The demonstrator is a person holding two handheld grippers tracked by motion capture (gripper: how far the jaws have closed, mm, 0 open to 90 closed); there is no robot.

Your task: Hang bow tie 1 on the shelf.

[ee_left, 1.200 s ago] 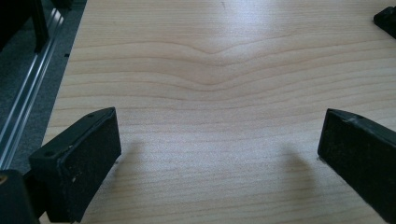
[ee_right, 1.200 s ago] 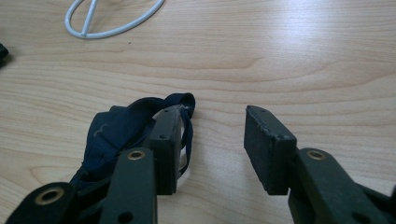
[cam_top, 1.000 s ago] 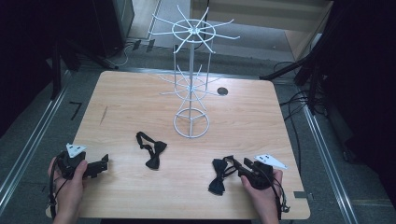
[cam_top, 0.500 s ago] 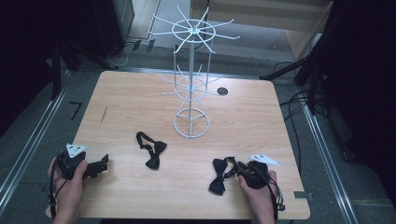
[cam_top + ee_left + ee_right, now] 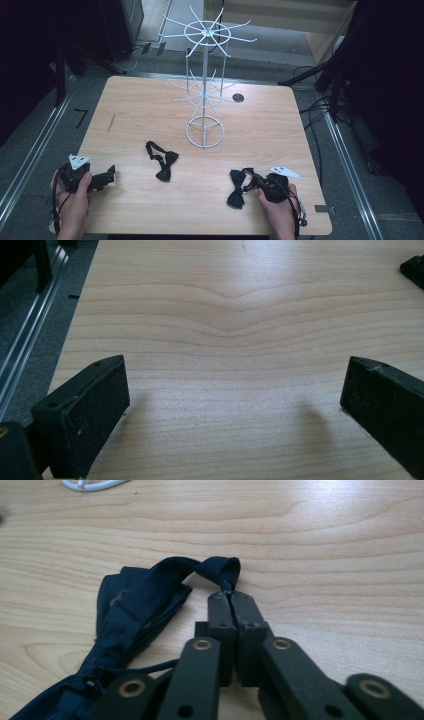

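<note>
A dark navy bow tie (image 5: 135, 615) lies on the wooden table (image 5: 270, 125) near the front right; it is the bow tie (image 5: 237, 190) beside my right hand in the high view. My right gripper (image 5: 231, 596) is shut on the tie's neck strap loop, jaws pressed together on the fabric. The same right gripper (image 5: 251, 183) sits at the tie's right side. A second black bow tie (image 5: 162, 160) lies left of centre. My left gripper (image 5: 107, 176) rests at the front left, open, and in the left gripper view the left gripper (image 5: 235, 390) has bare wood between its jaws.
A white wire display rack (image 5: 205, 80) stands at the table's middle back, its ring base (image 5: 205, 134) on the wood. A dark round hole (image 5: 238, 98) sits to the rack's right. Metal rails and cables run along both table sides.
My right gripper has moved slightly left onto the bow tie's strap and shut on it. The left gripper has stayed in place.
</note>
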